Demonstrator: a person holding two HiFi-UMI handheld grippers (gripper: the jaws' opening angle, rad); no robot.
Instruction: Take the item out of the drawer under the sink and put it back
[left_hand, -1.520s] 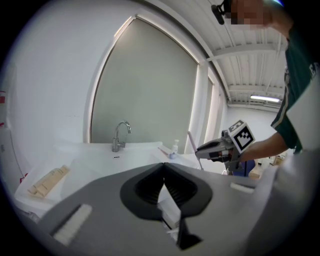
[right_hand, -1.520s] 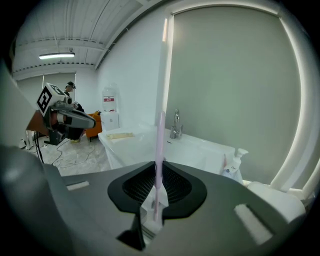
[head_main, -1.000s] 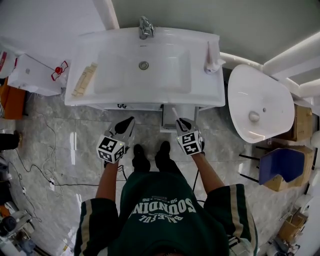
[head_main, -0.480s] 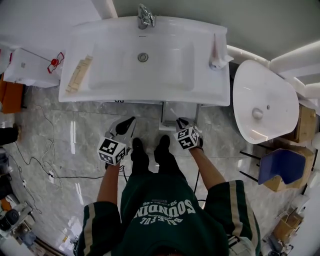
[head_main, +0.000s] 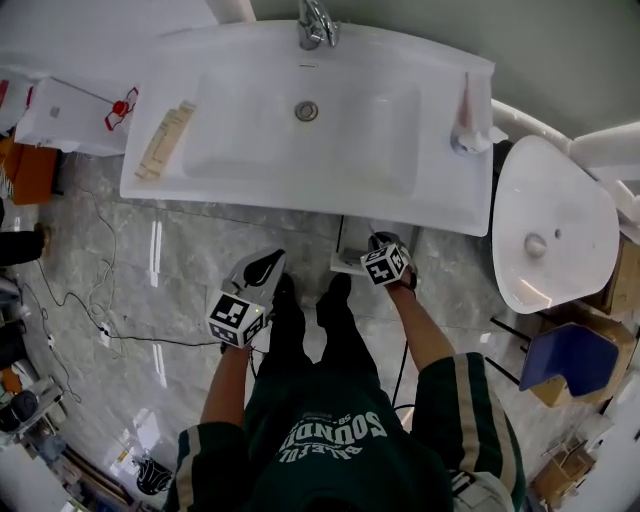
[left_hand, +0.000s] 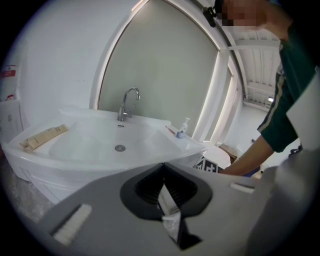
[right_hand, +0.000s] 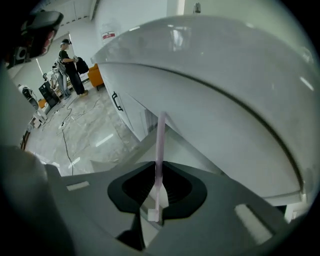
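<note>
Two grippers are recorded below the front edge of the white sink (head_main: 200, 192), over the grey marble floor (head_main: 130, 280).

Left gripper (left_hand: 163, 172): jaws drawn narrow and closed on a small white packet (left_hand: 168, 202) with a crinkled clear end. The packet is pinched between the pads, and the gripper is pointed toward the sink basin.

Right gripper (right_hand: 159, 167): jaws closed on a thin pink stick (right_hand: 160, 142). The white lower end of the stick is seated inside the jaws, and the pink shaft projects out past the fingertips. It is aimed at the open drawer (head_main: 352, 243) under the right half of the sink. Whether the tip touches the drawer cannot be told.

In the head view the right gripper is held just in front of the drawer. The left gripper is held further left, apart from the drawer and beside the person's dark shoes (head_main: 287, 305).

Noted on the sink:
- a chrome faucet (head_main: 316, 22) at the back
- a drain (head_main: 307, 111) at the centre of the basin
- a beige pack (head_main: 165, 140) on the left ledge
- a pump bottle (head_main: 467, 130) on the right ledge

A white oval fixture (head_main: 550, 230) is seen just to the right of the sink.
</note>
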